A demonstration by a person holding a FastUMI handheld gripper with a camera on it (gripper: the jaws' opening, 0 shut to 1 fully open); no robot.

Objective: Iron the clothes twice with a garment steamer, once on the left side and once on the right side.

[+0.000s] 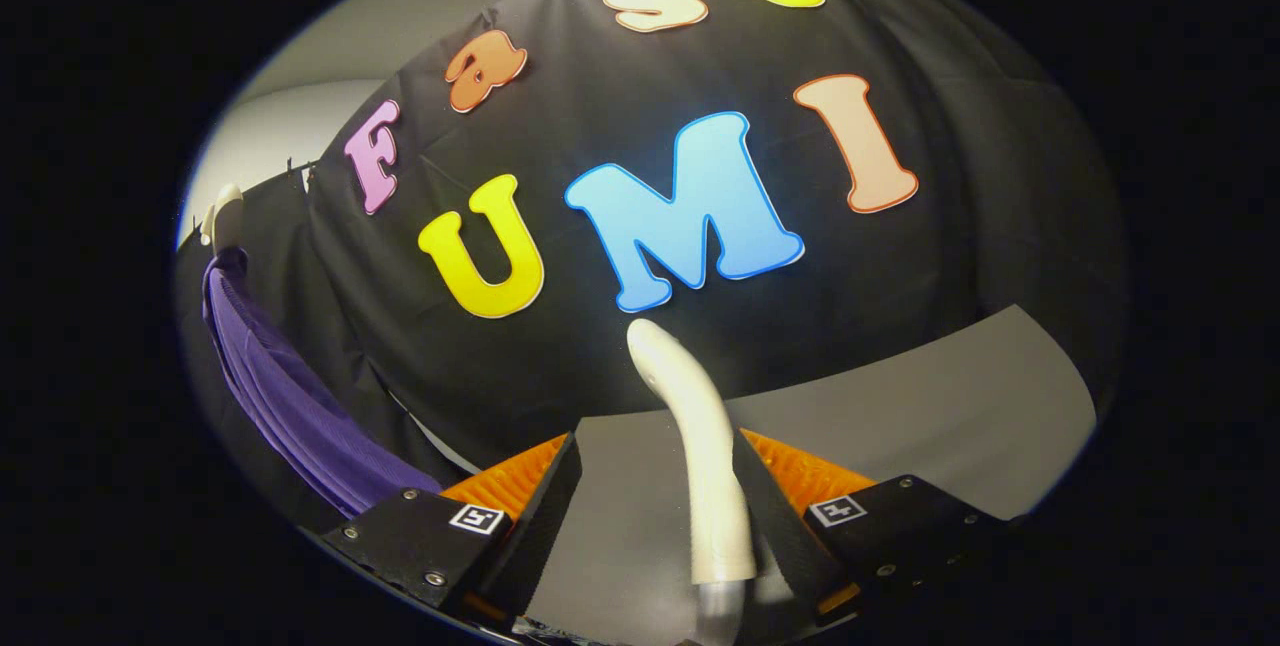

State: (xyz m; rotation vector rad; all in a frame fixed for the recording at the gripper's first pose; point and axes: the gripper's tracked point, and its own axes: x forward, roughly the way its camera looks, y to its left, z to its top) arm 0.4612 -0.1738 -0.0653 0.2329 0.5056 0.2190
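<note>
Beyond the grey desk (900, 406), a purple garment (290, 396) hangs far off to the gripper's (660, 516) left, while the long cream plastic steamer (700, 446) stands lengthwise between its fingers, seemingly touching only the right one.

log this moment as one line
gripper: open, steamer between fingers, against one | shirt: purple, hanging off to the side | contact with shirt: none | stage: steamer not yet clamped

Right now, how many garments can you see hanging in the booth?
1: a purple fabric garment hangs well off beside the jaws. The cream plastic steamer stands between the jaws, against one of them. Others may be hidden.
</note>
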